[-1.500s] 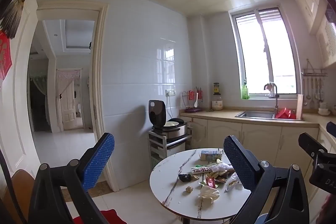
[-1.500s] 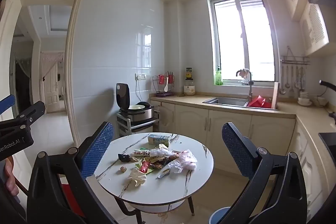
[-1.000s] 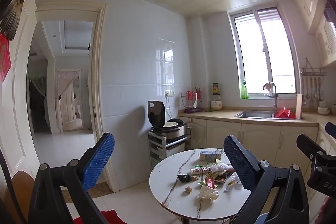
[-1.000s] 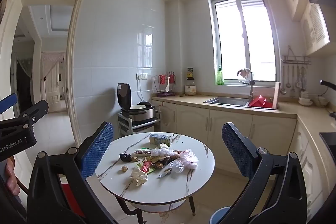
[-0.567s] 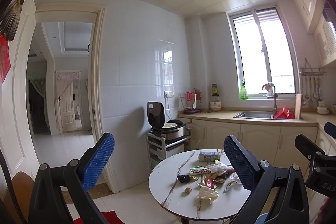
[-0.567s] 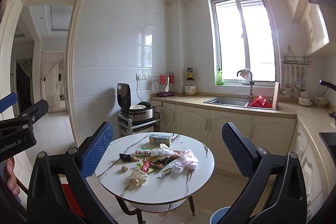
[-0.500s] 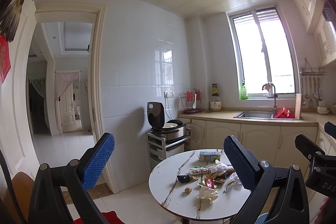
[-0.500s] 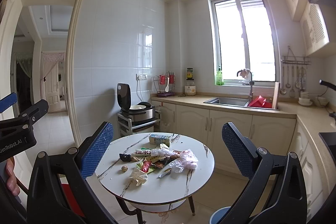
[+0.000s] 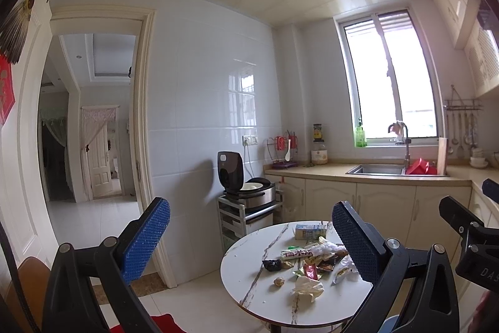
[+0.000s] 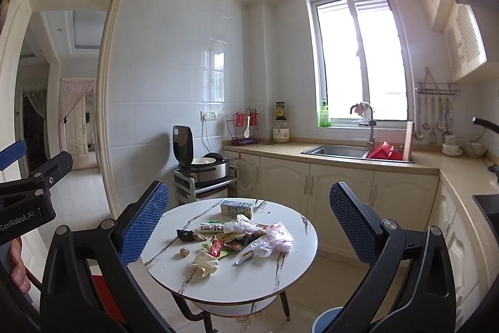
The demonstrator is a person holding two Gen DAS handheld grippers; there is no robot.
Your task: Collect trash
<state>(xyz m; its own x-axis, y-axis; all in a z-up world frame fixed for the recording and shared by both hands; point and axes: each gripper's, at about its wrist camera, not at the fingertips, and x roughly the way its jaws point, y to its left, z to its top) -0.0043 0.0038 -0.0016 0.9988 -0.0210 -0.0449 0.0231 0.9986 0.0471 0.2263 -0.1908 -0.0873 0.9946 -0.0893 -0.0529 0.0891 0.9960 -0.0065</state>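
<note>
A round white marble table (image 10: 237, 283) (image 9: 249, 289) holds a pile of trash: a small carton (image 10: 236, 207) (image 9: 309, 231), snack wrappers (image 10: 218, 245) (image 9: 312, 269), crumpled white paper (image 10: 205, 262) (image 9: 307, 291), a pink plastic bag (image 10: 279, 236) and a nut (image 10: 184, 252) (image 9: 278, 281). My left gripper (image 9: 249, 234) is open and empty, held well short of the table. My right gripper (image 10: 249, 217) is open and empty, also short of the table. Each gripper shows at the edge of the other's view.
A blue bin (image 10: 327, 321) stands on the floor right of the table. A rice cooker on a cart (image 10: 204, 169) is behind the table. Counter with sink (image 10: 336, 151) runs along the back and right. A doorway (image 9: 90, 145) opens at left. A red cushion (image 9: 159, 323) lies low left.
Both grippers have drifted very slightly; the table sits a touch further left in the left wrist view. Nothing was grasped or moved.
</note>
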